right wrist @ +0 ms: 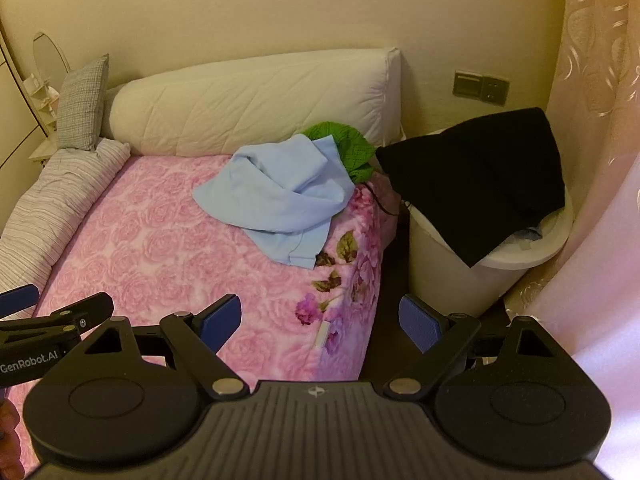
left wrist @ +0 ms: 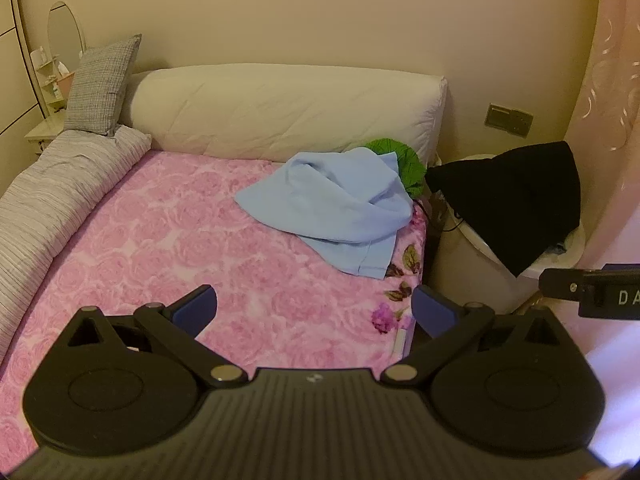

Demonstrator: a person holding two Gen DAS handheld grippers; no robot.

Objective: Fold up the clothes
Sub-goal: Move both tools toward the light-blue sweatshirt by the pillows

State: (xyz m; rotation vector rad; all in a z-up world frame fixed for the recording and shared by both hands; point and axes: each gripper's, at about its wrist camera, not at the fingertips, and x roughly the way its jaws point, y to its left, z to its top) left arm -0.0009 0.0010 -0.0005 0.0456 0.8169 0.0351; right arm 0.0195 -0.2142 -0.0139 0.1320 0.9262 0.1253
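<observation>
A crumpled light blue garment (left wrist: 340,208) (right wrist: 280,196) lies on the pink rose-patterned bed cover (left wrist: 168,248) (right wrist: 160,248) near the bed's right edge. A green knitted garment (left wrist: 402,160) (right wrist: 348,146) sits behind it, partly covered. A black garment (left wrist: 516,196) (right wrist: 480,176) hangs over the rim of a white basket (left wrist: 464,272) (right wrist: 448,276) beside the bed. My left gripper (left wrist: 314,312) is open and empty, hovering above the near part of the bed. My right gripper (right wrist: 320,322) is open and empty too, over the bed's right edge. Both are well short of the clothes.
A long white bolster (left wrist: 280,108) (right wrist: 248,96) leans on the wall at the bed's head. A grey checked cushion (left wrist: 102,84) and a rolled striped quilt (left wrist: 52,200) line the left side. A pink curtain (right wrist: 592,160) hangs at the right. A wall socket (right wrist: 480,88) sits above the basket.
</observation>
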